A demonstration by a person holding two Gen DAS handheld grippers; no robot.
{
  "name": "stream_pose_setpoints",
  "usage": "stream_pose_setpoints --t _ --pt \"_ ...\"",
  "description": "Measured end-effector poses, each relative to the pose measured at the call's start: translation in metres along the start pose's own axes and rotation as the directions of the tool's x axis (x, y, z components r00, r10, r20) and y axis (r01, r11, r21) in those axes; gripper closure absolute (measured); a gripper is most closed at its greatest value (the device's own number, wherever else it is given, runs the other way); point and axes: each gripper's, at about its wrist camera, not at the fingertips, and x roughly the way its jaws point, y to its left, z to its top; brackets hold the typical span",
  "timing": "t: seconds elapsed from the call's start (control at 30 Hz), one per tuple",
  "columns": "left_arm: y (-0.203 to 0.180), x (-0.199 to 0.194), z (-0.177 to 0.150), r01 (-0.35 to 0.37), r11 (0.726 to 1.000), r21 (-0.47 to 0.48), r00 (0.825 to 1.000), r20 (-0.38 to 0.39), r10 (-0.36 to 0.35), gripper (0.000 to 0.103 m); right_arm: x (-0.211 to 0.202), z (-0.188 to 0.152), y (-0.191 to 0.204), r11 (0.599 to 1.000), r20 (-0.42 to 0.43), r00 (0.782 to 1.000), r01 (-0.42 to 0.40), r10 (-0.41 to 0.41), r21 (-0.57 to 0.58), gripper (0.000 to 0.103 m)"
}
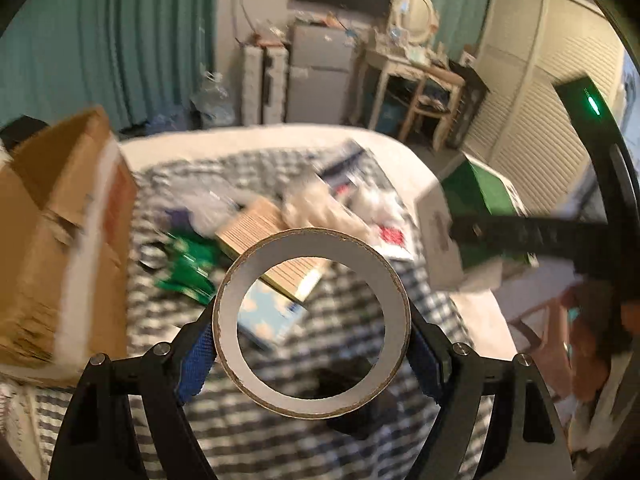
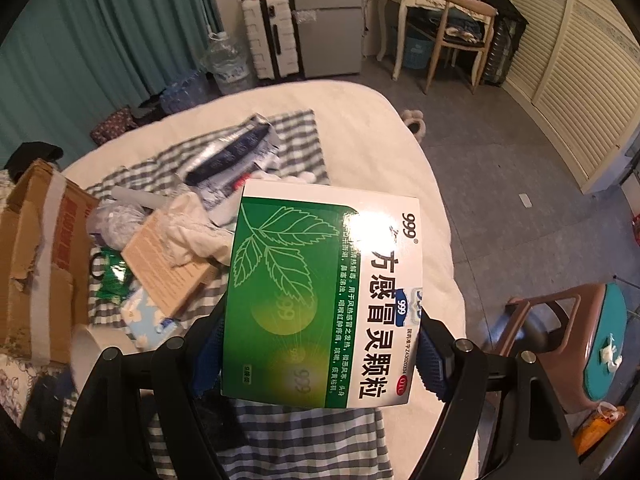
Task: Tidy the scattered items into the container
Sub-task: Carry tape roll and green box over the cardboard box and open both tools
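— What carries everything?

— A bed with a white cover. A grey-and-white checked cloth is spread over it.

— And on that cloth, near me?

— My cardboard box at the left edge. Beside it lie a green packet, a tan booklet, a blue flowered tissue pack and crumpled white fabric.

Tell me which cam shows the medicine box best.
Right wrist: the medicine box fills mid-frame, sharp, label readable, clamped in the right tongs. Left wrist shows the same box only as a blurred green-and-white shape at right, partly behind a black bar.
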Motion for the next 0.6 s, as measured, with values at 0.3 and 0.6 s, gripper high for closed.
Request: stream_pose_setpoints --t 0.3,0.6 --pt "0.039 -0.038 0.029 -0.129 0.99 -0.06 0.988 0.077 0.133 0.019 -0.039 -0.011 0.033 0.995 0.087 0.993 -0.076 0.082 -0.068 0.025" --pt "0.073 -0.067 0.044 -0.188 0.976 -0.114 0.972 0.121 0.201 0.019 -0.087 -0.023 0.074 0.981 0.17 0.973 -0.137 0.159 -0.135 0.025"
